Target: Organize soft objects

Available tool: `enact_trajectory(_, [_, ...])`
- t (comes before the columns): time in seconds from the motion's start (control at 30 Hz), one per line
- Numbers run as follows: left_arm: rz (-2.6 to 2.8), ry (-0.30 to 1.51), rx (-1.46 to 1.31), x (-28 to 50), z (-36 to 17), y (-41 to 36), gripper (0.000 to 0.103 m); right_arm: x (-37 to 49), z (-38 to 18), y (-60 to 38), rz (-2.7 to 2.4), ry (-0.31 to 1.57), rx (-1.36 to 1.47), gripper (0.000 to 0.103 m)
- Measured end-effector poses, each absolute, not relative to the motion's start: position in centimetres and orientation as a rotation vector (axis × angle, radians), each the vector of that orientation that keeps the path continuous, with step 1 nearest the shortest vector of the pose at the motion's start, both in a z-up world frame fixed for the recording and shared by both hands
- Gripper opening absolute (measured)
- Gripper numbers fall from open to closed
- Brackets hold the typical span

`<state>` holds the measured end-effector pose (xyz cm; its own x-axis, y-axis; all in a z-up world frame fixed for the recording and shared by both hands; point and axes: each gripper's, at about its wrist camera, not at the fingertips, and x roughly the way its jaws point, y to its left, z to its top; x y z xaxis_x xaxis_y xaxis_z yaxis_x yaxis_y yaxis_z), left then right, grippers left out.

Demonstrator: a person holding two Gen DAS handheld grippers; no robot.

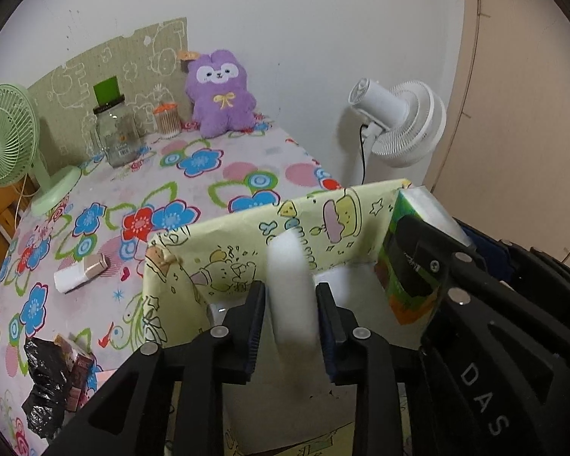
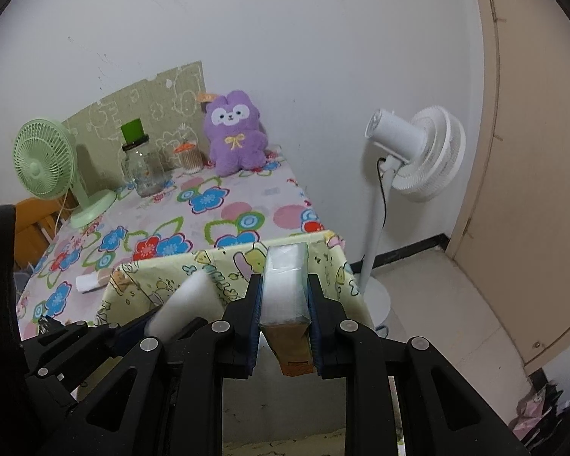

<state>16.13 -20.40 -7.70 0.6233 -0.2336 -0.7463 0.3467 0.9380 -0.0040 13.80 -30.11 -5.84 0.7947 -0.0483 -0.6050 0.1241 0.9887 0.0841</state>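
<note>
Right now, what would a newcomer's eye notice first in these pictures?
Probably the purple plush rabbit sitting against the wall at the far end of the flowered tablecloth. Up close, the left gripper has a white sponge block between its fingers over a yellow cartoon-print box.

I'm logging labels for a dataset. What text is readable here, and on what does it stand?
"DAS": white letters on the right tool's black arm.
Tissue pack: print hidden or blurred.
Jar label: too small to read.
Box drawings: no readable words.
</note>
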Motion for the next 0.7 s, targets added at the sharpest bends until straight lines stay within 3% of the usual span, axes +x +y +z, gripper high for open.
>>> enact_trajectory(0.23, [-0.343, 0.853, 0.155, 16.2, -7.7, -20.7, 0.056, 14.5, -6.5, -30.6, -0.094, 0.688, 0.169, 0.028])
enact_trajectory(0.37, [-0.367, 0.846, 0.157, 15.9, -7.5, -20.8, 0.067, 14.6, -6.5, -30.6, -0.114, 0.698, 0.160, 0.055])
enact_trajectory(0.47, [-0.385, 0.824, 0.153, 15.7, -7.2, -20.8, 0.077, 14.3, -6.3, -30.6, -0.115, 0.689, 0.167, 0.060])
enact_trajectory(0.6, [-0.394, 0.800, 0.146, 15.2, -6.8, -20.6, 0.089, 13.9, -6.0, -30.4, -0.118, 0.675, 0.168, 0.073])
enact_trajectory(0.7, [-0.395, 0.784, 0.147, 14.8, -6.3, -20.4, 0.091, 13.6, -5.6, -30.2, -0.122, 0.666, 0.164, 0.079])
